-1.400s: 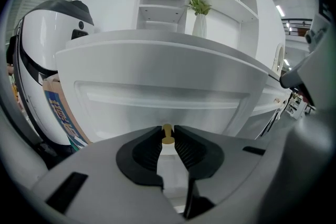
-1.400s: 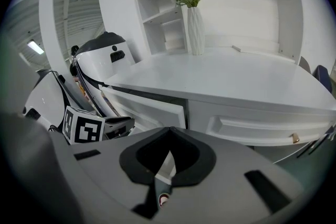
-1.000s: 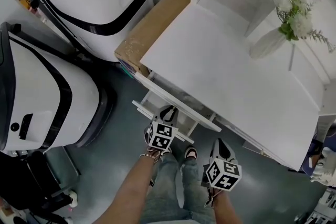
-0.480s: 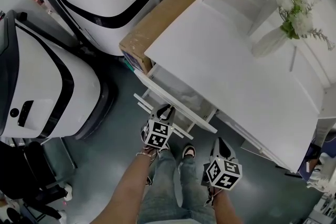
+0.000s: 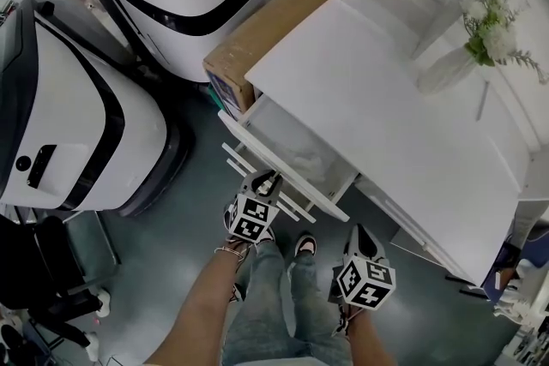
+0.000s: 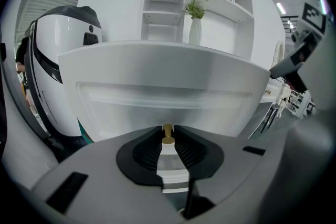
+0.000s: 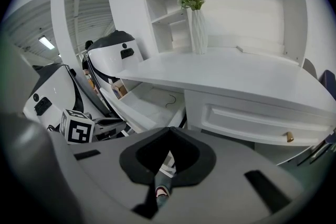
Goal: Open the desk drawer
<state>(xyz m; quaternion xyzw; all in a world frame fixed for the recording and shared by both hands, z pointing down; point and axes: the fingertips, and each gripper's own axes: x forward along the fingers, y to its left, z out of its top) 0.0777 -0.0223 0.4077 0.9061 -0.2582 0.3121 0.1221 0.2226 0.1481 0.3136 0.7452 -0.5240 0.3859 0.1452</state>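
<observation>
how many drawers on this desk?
2. Open drawer at the left, its knob clamped by the left gripper; closed drawer at the right. Others may be hidden.

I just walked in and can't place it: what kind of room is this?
Probably a lab or test space staged as a home study: a white desk with a vase of flowers, yet bulky white-and-black machines parked beside it on a grey floor.

Faded blue jeans (image 5: pixel 270 309), wrist bracelet (image 5: pixel 225 252), black-and-white shoes (image 5: pixel 305 247).

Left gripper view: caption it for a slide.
Left gripper with jaws clamped on the brass knob of the white desk drawer.
</observation>
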